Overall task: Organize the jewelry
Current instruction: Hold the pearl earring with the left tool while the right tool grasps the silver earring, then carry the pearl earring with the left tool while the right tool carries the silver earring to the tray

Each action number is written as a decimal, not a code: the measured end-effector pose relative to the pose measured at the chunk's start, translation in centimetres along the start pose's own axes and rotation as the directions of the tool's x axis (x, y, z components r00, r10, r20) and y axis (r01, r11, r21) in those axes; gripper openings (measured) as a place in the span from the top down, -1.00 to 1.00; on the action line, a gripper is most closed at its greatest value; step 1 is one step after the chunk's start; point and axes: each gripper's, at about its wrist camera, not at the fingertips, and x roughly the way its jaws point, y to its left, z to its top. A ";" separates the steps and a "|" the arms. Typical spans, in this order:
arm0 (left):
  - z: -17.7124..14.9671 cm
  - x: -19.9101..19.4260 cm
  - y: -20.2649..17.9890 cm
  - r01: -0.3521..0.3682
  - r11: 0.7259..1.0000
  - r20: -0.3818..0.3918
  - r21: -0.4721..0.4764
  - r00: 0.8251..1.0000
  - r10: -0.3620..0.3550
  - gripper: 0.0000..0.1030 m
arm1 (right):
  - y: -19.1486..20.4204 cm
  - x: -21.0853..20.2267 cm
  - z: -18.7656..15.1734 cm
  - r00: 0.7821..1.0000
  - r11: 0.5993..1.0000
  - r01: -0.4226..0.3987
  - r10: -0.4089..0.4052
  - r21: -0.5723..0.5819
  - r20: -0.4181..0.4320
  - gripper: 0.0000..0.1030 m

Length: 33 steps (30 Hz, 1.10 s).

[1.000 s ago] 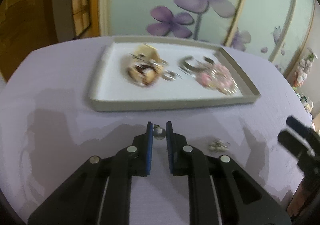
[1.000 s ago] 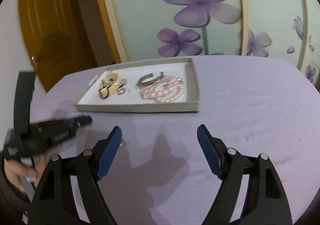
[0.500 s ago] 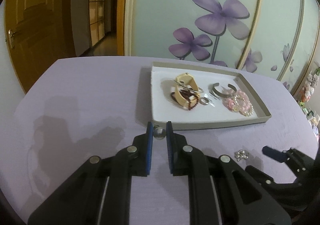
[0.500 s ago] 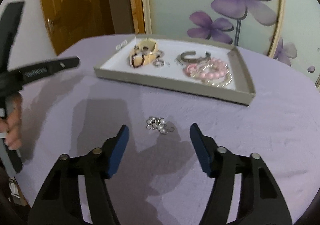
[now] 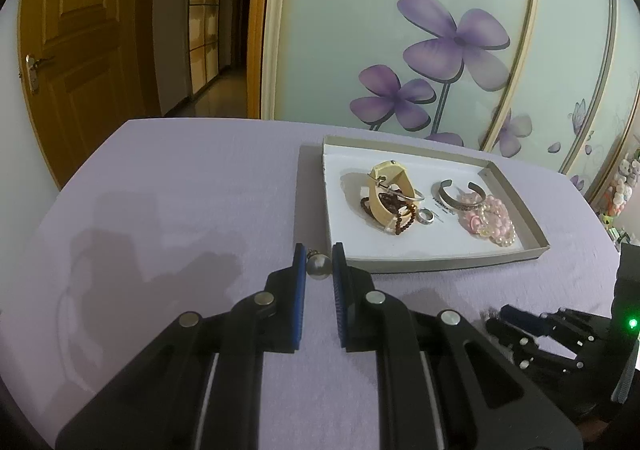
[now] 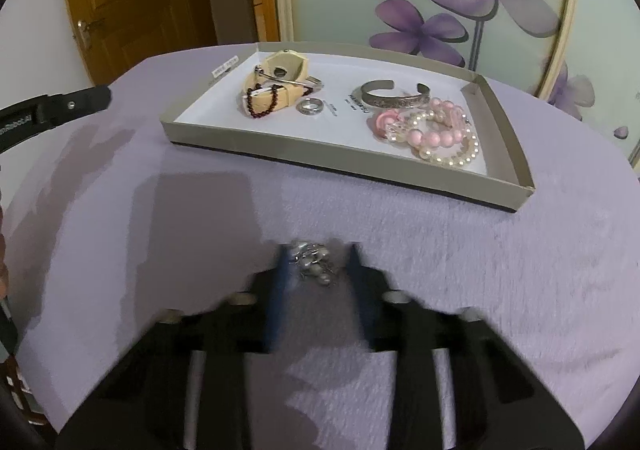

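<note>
Now lying on the lilac tabletop (image 6: 460, 270) just short of the tray (image 6: 340, 164), a small pearl-cluster piece (image 6: 314, 264), with the right gripper (image 6: 318, 270) closing its fingers around it, having just been narrowing fast; blurring there, so hard telling whether pads are pressing yet. Meanwhile pinching a round silver bead pendant (image 5: 318, 267) in the left gripper (image 5: 319, 270), fingers clamped together on it, hanging near the tray's front wall, probably waiting to drop it in. Already resting inside: cream watch (image 5: 390, 190), dark bead strand (image 5: 394, 216), silver ring (image 5: 425, 216), silver cuff (image 5: 460, 196), pink bead bracelets (image 5: 490, 218). Showing only partly at the edge of each view, the other tool.
</note>
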 end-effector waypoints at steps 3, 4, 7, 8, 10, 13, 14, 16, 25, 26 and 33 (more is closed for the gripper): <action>-0.1 0.0 -0.2 0.002 1.000 -0.005 0.004 1.000 -0.002 0.74 | 0.0 -0.3 -0.3 1.000 1.000 0.011 -0.011 -0.003 0.002 0.86; -0.1 0.0 -0.2 0.003 1.000 -0.006 0.006 1.000 -0.003 0.74 | -0.1 -0.4 -0.4 1.000 1.000 0.010 -0.010 0.000 0.003 0.86; -0.2 -0.2 -0.4 0.006 1.000 -0.006 0.011 1.000 -0.006 0.74 | -0.4 -1.6 -0.6 0.999 1.000 0.011 -0.011 0.006 0.043 0.86; -0.2 -0.2 -0.4 0.007 1.000 -0.006 0.012 1.000 -0.006 0.74 | -0.6 -2.3 -0.6 0.997 1.000 0.016 -0.016 0.007 0.069 0.86; -0.2 -0.3 -0.5 0.008 1.000 -0.004 0.013 1.000 -0.008 0.74 | -1.0 -3.8 -0.3 0.993 1.000 0.025 -0.026 0.014 0.112 0.86; -0.2 -0.5 -0.8 0.011 1.000 0.000 0.017 1.000 -0.011 0.74 | -2.0 -6.2 0.3 0.983 0.999 0.032 -0.038 0.037 0.179 0.86; -0.2 -0.6 -0.9 0.011 1.000 0.000 0.019 1.000 -0.011 0.74 | -2.3 -6.9 0.5 0.979 0.998 0.038 -0.046 0.044 0.199 0.86; -0.2 -0.7 -1.1 0.013 1.000 0.002 0.023 1.000 -0.013 0.74 | -2.7 -8.0 0.9 0.972 0.998 0.043 -0.054 0.052 0.231 0.86; -0.1 -0.9 -2.5 0.023 0.998 0.003 0.053 1.000 -0.023 0.74 | -3.9 -11.2 2.1 0.942 0.996 0.057 -0.077 0.072 0.327 0.86; -0.1 -0.9 -2.6 0.024 0.998 0.003 0.055 1.000 -0.025 0.74 | -4.0 -11.4 2.2 0.939 0.995 0.060 -0.081 0.074 0.333 0.86; 0.2 -0.6 -3.3 0.028 0.997 0.003 0.066 1.000 -0.029 0.74 | -4.1 -11.7 2.2 0.934 0.995 0.059 -0.083 0.079 0.347 0.86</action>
